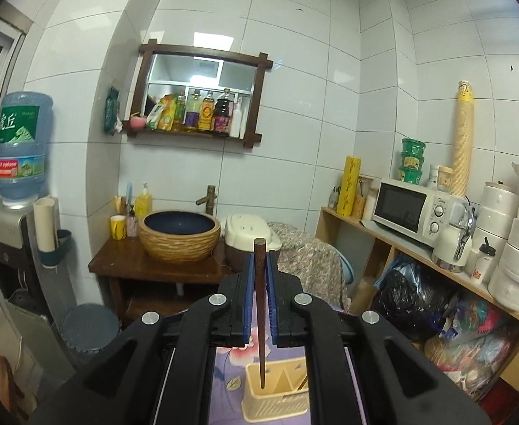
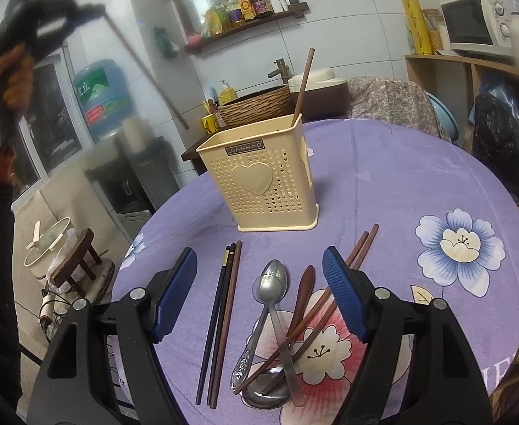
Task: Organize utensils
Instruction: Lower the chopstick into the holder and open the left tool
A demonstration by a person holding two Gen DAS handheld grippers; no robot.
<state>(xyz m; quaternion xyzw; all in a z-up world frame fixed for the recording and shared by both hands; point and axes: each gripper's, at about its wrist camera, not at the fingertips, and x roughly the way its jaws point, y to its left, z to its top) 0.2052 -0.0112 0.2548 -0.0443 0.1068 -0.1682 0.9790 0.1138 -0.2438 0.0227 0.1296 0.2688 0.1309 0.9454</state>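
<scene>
Left gripper (image 1: 259, 276) clamps a chopstick (image 1: 260, 318): light, stiff, slick; grip mid-shaft. Right gripper (image 2: 259, 283) open, empty, over spoons (image 2: 270, 304).

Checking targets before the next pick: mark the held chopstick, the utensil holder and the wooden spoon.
held chopstick (image 1: 259, 283): left wrist view, mid shaft.
utensil holder (image 2: 256, 180): right wrist view, heart on front wall.
wooden spoon (image 2: 306, 279): right wrist view, its bowl.

A cramped home kitchen, this: white wall tiles all round, a basin (image 1: 179, 235) with a tap (image 1: 208, 198) on a dark stand, and a wall shelf of sauce bottles (image 1: 202, 111) above it. A microwave (image 1: 410, 209) sits on open shelving, a water dispenser (image 1: 22, 163) stands at the left, and a flower-print cloth covers the desk (image 2: 401, 191).
</scene>
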